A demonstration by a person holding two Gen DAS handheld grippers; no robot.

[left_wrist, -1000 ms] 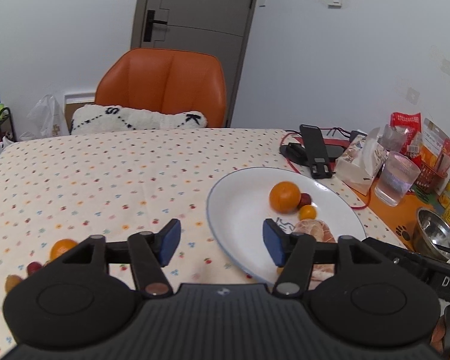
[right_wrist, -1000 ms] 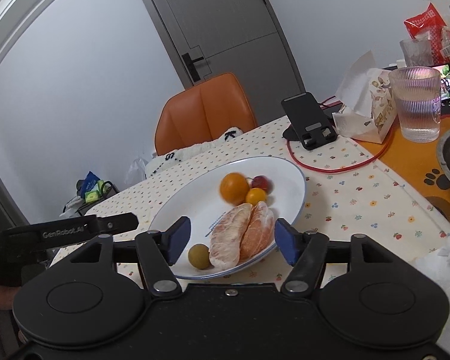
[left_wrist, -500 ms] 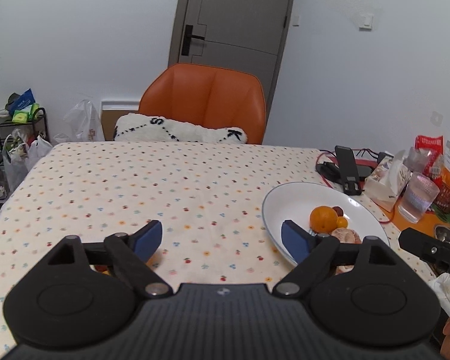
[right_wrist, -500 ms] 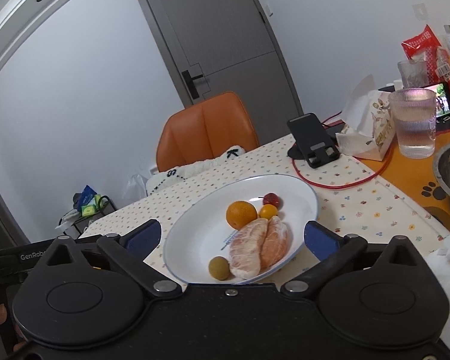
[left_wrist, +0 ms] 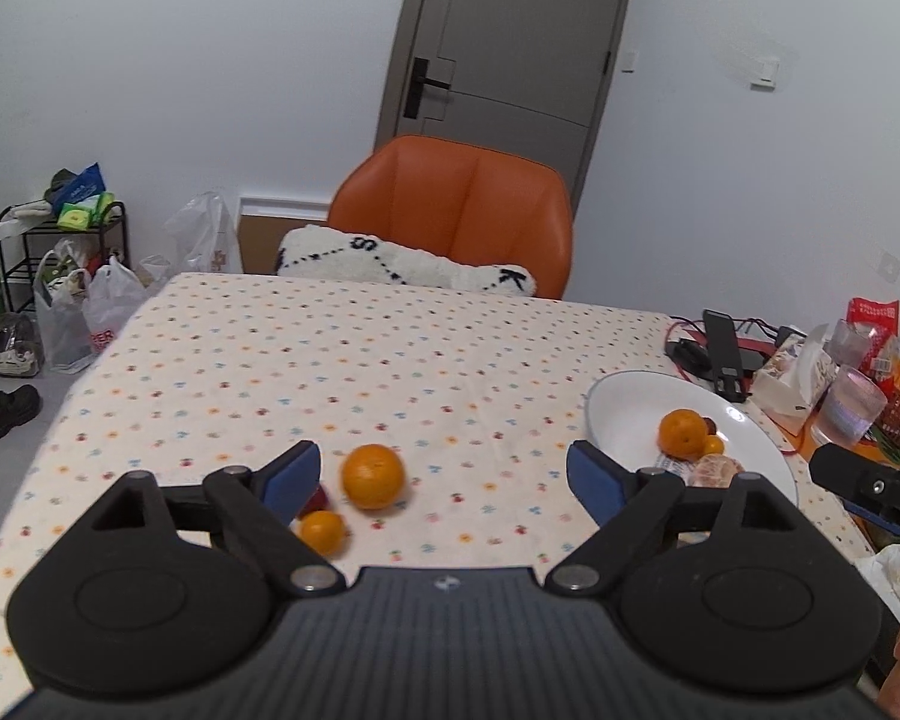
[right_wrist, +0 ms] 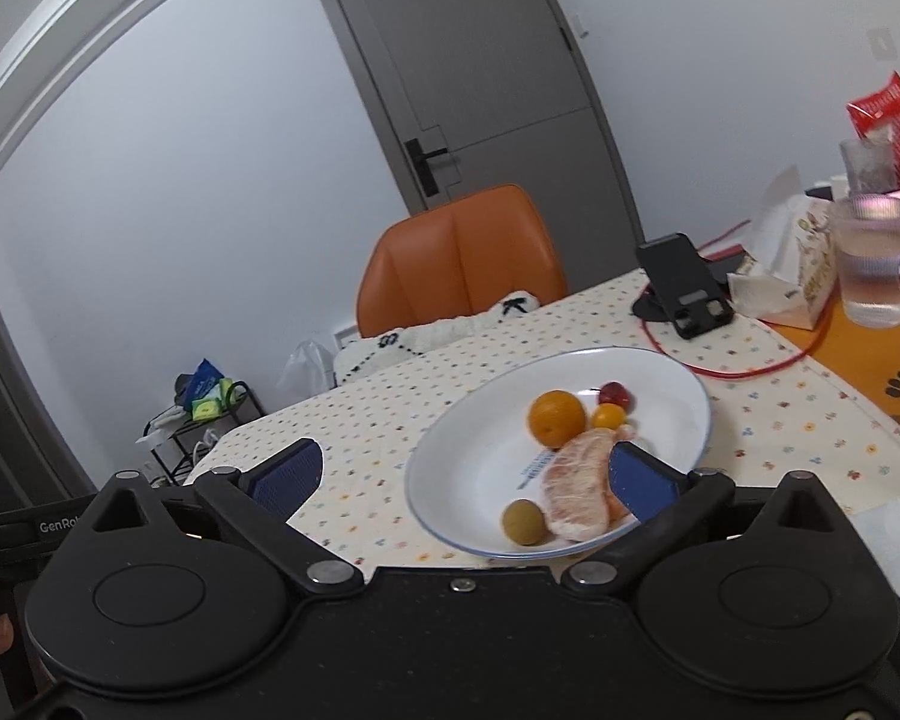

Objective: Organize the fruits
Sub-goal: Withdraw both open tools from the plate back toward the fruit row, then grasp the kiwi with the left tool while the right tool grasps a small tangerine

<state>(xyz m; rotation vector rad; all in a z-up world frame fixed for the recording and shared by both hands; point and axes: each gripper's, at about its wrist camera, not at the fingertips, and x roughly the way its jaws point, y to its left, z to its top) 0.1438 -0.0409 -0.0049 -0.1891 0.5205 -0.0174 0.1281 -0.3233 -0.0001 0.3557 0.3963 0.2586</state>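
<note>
Left tongs (left_wrist: 444, 474) released above a loose orange (left_wrist: 372, 476) at lower centre; right tongs (right_wrist: 462, 474) released, empty; plate (right_wrist: 462, 468) at frame centre holds fruit.

Two oranges (left_wrist: 372, 475) on tablecloth, five fruits on white plate (right_wrist: 462, 468)

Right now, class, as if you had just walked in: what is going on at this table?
A person holds a gripper in each hand, sorting fruit onto a white plate. The plate holds an orange, peeled citrus segments and smaller fruits. The left gripper, open and empty, points at a loose orange and a smaller orange fruit on the tablecloth. The right gripper is open too, by the plate.
</note>
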